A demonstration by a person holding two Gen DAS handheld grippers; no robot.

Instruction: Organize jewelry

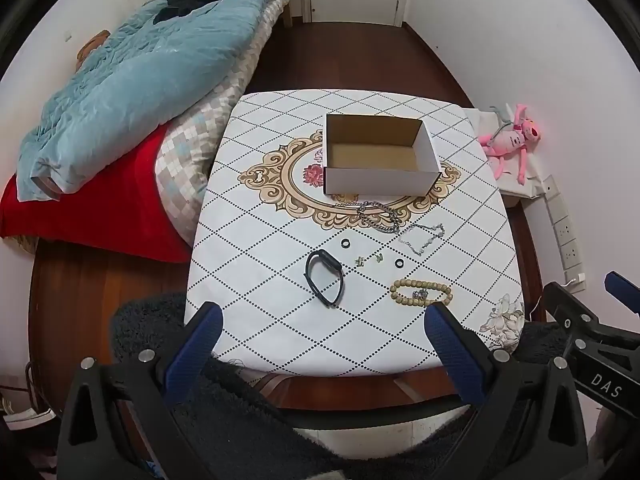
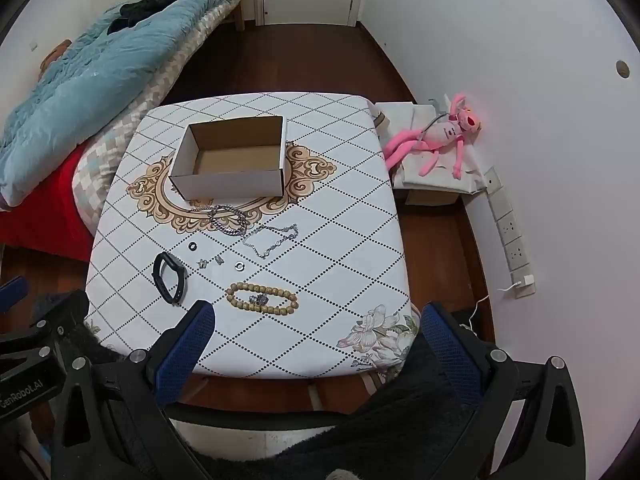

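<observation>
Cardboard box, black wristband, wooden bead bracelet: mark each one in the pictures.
Cardboard box [image 1: 376, 185]: left wrist view, on its white front wall.
Black wristband [image 1: 335, 266]: left wrist view, on the thick tracker part of the loop.
Wooden bead bracelet [image 2: 240, 287]: right wrist view, on a bead of the far strand.

box [image 1: 380, 160]: open, empty | chains [image 1: 380, 216], watch band [image 1: 325, 278], bead bracelet [image 1: 421, 292]: loose just before it

tablecloth [image 1: 280, 216]: white, black dotted diamond grid, gold scrollwork centre
box [image 1: 380, 181]: white outside, brown inside
watch band [image 1: 325, 278]: black
bead bracelet [image 1: 421, 293]: tan
blanket [image 1: 132, 80], upper left: pale blue
plush toy [image 1: 510, 142], right: pink
</observation>
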